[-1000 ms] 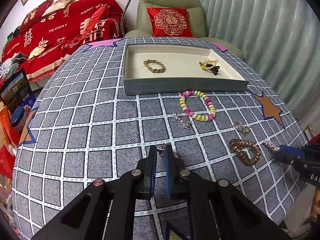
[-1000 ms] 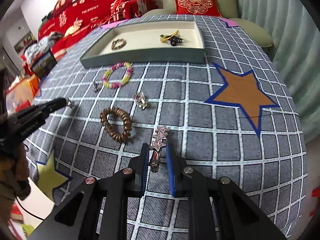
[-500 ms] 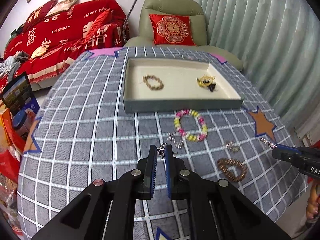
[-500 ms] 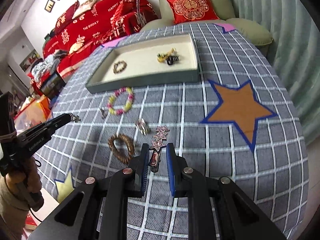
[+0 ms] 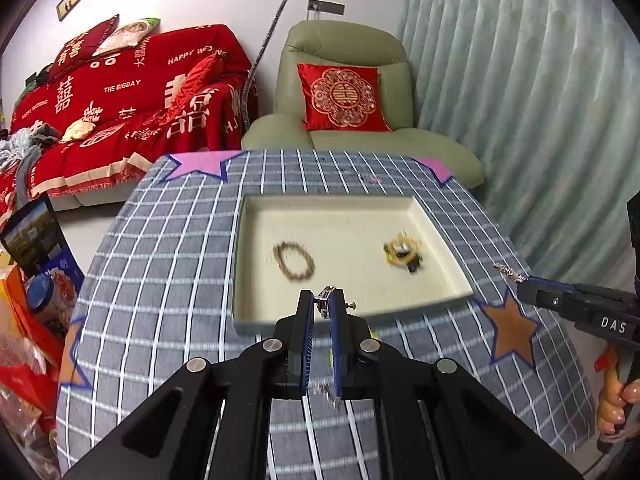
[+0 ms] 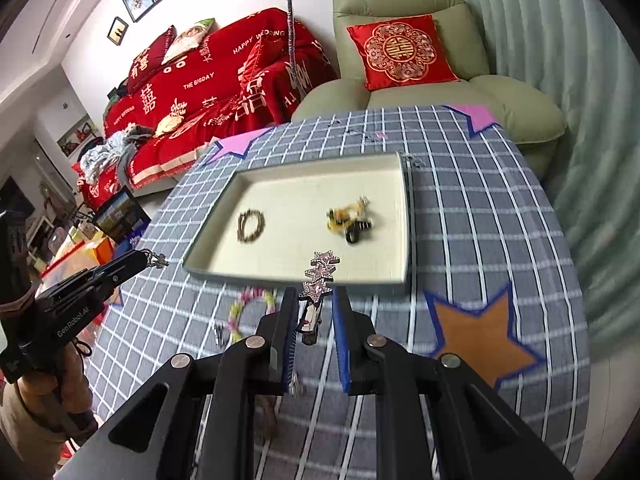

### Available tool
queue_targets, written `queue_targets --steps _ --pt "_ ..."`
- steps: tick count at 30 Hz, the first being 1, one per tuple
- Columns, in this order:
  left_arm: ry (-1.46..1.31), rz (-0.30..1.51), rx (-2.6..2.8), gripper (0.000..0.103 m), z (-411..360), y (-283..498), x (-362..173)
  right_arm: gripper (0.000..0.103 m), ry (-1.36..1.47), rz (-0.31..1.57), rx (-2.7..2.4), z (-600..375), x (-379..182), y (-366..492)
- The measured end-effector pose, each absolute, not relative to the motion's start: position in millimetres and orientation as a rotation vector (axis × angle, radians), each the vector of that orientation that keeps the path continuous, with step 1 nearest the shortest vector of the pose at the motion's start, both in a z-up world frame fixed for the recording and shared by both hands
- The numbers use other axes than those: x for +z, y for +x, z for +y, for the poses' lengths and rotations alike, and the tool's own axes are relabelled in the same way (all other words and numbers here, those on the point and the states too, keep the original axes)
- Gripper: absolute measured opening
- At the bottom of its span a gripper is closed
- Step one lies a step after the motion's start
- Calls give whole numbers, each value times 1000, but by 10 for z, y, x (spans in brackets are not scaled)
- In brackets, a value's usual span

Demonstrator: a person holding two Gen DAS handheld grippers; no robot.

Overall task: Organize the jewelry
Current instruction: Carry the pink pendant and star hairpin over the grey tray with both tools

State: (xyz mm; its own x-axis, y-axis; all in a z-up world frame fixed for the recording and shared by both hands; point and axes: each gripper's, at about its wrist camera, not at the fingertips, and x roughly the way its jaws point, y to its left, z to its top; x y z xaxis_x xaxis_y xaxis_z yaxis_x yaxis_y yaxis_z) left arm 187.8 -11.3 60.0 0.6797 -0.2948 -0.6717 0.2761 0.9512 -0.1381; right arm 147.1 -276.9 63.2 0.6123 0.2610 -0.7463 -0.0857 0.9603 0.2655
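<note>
The left gripper (image 5: 325, 308) is pinching a small silver metal piece (image 5: 325, 295) between the tips of its jaws, holding it in the air over the near wall of the tray (image 5: 440, 220). The right gripper (image 6: 316, 312) is clamping a clip topped with 3 pink rhinestone stars (image 6: 320, 272) against its left jaw, with a gap showing beside the right jaw; the stars are sticking out past the tips, just over the tray's near edge. Inside the cream-lined tray, a brown beaded bracelet (image 6: 251, 226) is lying toward the left and a yellow and black hair clip cluster (image 6: 349, 220) is lying toward the right, well apart from each other. In front of the tray, a pink and yellow bead bracelet (image 6: 250, 307) is resting on the grey checked cloth of the bench (image 6: 480, 208), with a small silver item (image 6: 218, 331) just beside it. A brown star patch (image 6: 476, 336) is showing on the cloth to the right of the right gripper.
</note>
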Motion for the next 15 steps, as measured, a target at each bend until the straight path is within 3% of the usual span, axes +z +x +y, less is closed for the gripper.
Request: queue_targets --steps 15 --pt "29 841 -239 18 -391 2780 101 18 212 941 236 -2585 316 2525"
